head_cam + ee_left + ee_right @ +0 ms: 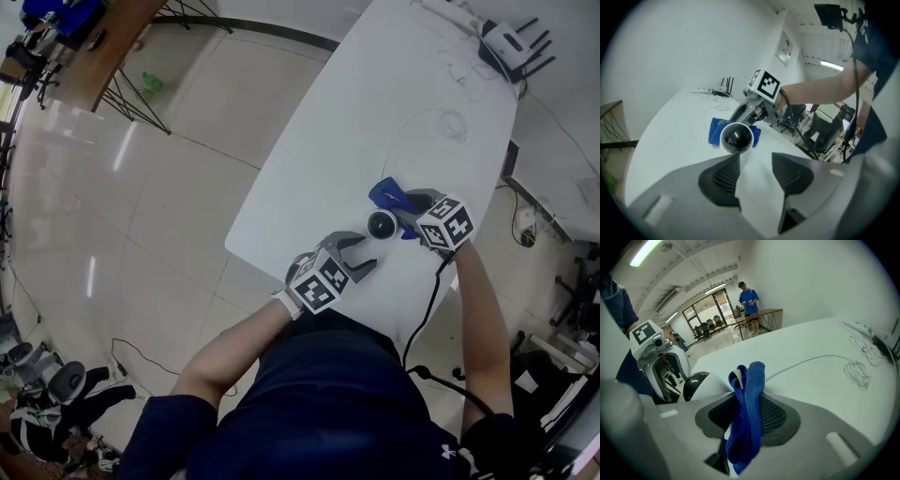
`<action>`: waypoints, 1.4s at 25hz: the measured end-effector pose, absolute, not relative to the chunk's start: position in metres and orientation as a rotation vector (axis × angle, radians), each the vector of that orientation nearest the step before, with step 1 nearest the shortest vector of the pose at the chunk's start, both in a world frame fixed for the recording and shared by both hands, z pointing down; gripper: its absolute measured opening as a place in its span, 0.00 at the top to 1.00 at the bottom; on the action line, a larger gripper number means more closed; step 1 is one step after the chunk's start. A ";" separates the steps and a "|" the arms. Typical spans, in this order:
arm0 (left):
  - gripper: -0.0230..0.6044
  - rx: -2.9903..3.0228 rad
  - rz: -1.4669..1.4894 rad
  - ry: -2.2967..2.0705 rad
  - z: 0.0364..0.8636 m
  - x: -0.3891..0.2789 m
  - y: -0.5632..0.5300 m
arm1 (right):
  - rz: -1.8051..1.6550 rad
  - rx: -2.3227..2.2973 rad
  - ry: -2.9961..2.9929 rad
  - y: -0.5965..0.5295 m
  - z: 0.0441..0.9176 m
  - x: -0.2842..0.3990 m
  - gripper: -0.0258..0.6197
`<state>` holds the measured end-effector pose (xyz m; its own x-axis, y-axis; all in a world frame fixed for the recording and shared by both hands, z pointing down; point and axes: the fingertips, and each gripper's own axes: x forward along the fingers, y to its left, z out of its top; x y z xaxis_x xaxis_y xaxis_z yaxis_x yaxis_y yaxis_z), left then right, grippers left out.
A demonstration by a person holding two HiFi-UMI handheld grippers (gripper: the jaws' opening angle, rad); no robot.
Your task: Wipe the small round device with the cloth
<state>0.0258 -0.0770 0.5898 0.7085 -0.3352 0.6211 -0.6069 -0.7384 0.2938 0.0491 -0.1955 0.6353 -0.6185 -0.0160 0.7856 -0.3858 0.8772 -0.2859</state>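
Observation:
The small round device (382, 225), white with a black glossy dome, is held over the near part of the white table (375, 112). My left gripper (364, 254) is shut on its white body, and the dome (737, 137) pokes out past the jaws (755, 161). My right gripper (407, 217) is shut on a folded blue cloth (388, 195), which hangs bunched between its pads (747, 401). The cloth (715, 131) lies right behind the device, close against it. In the right gripper view the device (701, 383) sits to the left of the cloth, with the left gripper (656, 362) behind it.
A white router (511, 42) with black antennas stands at the table's far right corner, with thin coiled cables (452, 124) in front of it. A wooden table (89, 52) stands on the floor at the far left. A person (749, 300) in blue stands far off.

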 end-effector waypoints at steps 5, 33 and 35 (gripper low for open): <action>0.63 2.380 0.687 -0.788 0.582 0.005 -0.076 | 0.649 0.571 -2.325 -0.196 0.594 0.066 0.74; 0.63 2.324 0.740 -0.783 0.588 -0.006 0.008 | -0.818 0.654 -2.139 -0.071 0.561 0.020 0.74; 0.63 2.328 0.735 -0.776 0.589 -0.004 0.010 | -0.822 0.631 -2.137 -0.066 0.569 0.018 0.74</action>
<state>-0.0044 0.0103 0.5886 0.6801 -0.3484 0.6450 -0.6631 -0.6676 0.3385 0.0177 -0.0655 0.5690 -0.5986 -0.6513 0.4663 -0.1712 0.6727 0.7198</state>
